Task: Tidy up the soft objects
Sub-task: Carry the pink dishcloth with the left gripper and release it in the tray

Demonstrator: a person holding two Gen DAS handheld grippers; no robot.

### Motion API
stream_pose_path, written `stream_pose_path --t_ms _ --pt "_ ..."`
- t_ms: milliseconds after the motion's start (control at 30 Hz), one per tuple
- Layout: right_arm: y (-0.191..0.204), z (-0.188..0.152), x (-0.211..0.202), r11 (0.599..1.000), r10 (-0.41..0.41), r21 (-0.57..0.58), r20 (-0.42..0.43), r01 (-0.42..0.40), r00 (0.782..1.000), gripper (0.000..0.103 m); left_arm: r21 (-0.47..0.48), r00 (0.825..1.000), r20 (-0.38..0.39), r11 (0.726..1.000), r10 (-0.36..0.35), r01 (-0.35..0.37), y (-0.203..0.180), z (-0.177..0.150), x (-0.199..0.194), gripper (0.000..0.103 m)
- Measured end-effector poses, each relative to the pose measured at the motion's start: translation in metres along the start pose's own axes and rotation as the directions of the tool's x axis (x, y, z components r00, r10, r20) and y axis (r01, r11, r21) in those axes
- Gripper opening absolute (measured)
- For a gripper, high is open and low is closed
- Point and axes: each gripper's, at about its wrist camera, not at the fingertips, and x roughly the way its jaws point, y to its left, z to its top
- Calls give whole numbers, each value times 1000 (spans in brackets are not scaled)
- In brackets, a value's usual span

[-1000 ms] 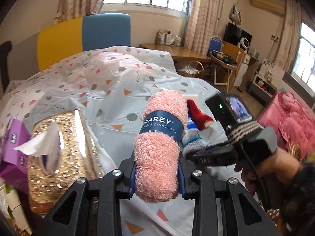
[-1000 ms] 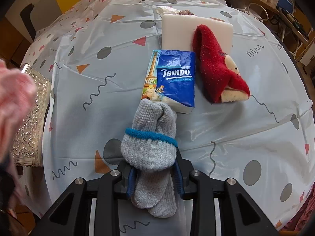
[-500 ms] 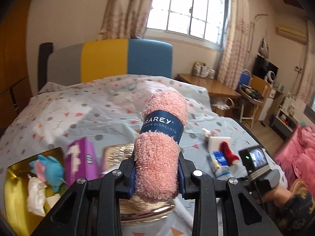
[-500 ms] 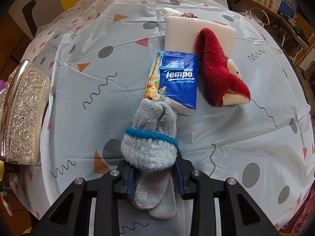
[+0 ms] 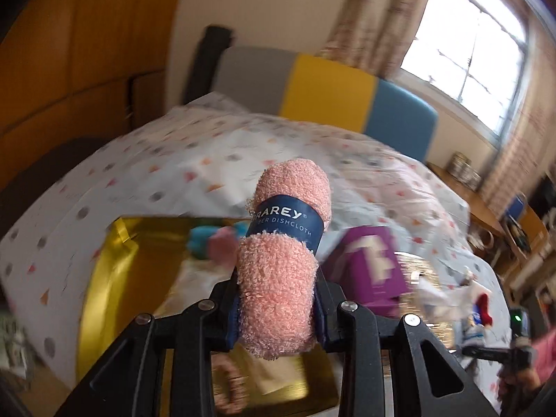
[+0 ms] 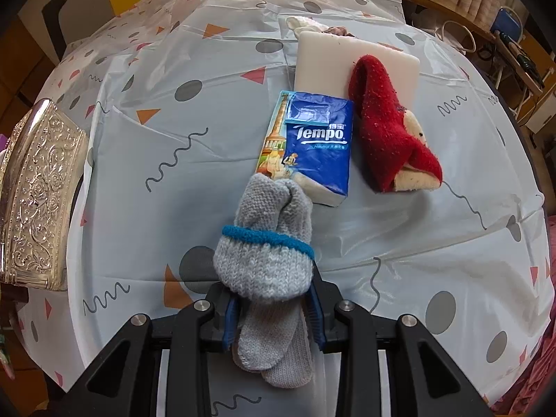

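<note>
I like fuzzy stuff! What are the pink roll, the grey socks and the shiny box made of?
Pink roll: fluffy looped microfibre, probably; its band reads "dishcloth".
Grey socks: knitted yarn, visible stitches, blue cuff.
Shiny box: looks like embossed silvery metal, maybe plated plastic.

One pink dishcloth (image 5: 281, 274), one grey sock pair (image 6: 267, 264), one red sock (image 6: 389, 128), one tissue pack (image 6: 312, 149), one sponge (image 6: 326, 59), one gold tray (image 5: 114, 278).

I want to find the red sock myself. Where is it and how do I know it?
Look at the bed's patterned sheet. Near its middle lies a white block with a blue tissue pack below it. The red sock lies right of the pack, its top overlapping the block; it alone is fuzzy red with a cream tip.
</note>
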Motion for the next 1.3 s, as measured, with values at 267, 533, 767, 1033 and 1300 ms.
stream_pose_path --t_ms 267,533,767,1033,1300 --pt "4 -1 0 1000 -8 -7 3 8 1000 33 -194 984 -141 972 105 -132 102 -16 32 33" --pt "9 -5 -3 1000 -22 -18 15 22 1000 33 -237 970 -210 956 125 -174 117 -1 82 35" --pt "13 -8 -3 999 -34 -27 25 34 999 33 -172 960 -216 961 176 -215 116 5 111 52" --pt "17 -10 -3 998 -42 -37 29 43 999 33 -98 953 -150 955 263 -279 104 -11 72 59" --pt "23 -12 -5 996 -61 -65 40 64 997 33 -39 964 -40 963 265 -266 70 -28 19 70"
